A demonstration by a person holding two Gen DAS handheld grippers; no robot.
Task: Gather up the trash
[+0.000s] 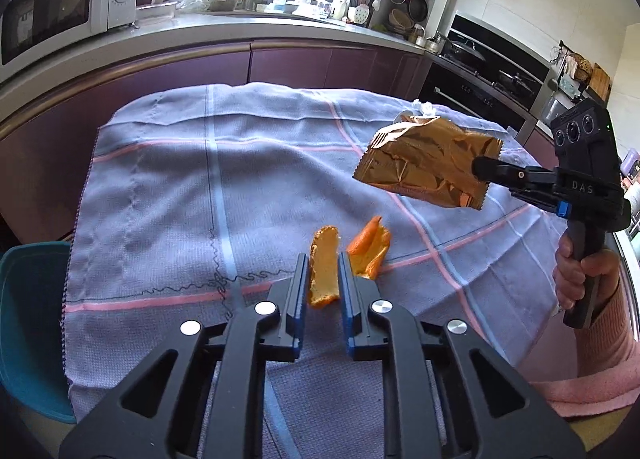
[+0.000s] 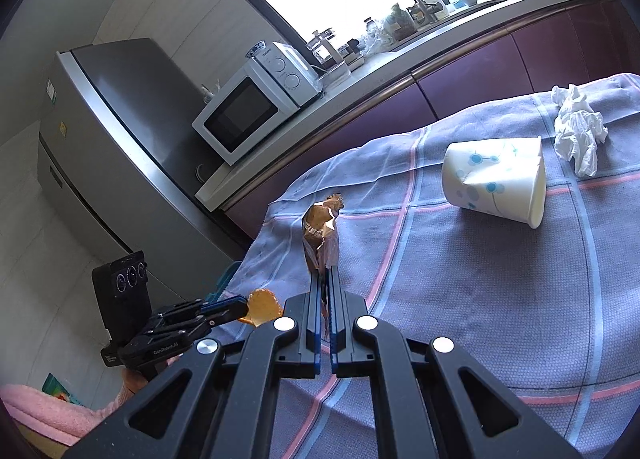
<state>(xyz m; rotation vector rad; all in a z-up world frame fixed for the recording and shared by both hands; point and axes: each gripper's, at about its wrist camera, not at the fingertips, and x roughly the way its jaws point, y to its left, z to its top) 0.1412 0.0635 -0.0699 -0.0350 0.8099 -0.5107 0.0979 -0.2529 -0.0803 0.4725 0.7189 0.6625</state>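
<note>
The left hand-held gripper [image 1: 323,271] held a piece of orange peel [image 1: 323,275] between its fingers, above the checked cloth [image 1: 168,195] on the counter. The right hand-held gripper [image 2: 325,275] was closed on a golden wrapper [image 2: 321,237], lifted off the cloth. A second peel [image 1: 370,249] lay just beside the first.

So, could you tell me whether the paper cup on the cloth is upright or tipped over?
Tipped over: the paper cup lies on its side on the cloth, its rim facing sideways.

Two orange peels [image 1: 323,271], one wrapper [image 1: 424,163], one cup [image 2: 496,181], one tissue [image 2: 578,131]
</note>
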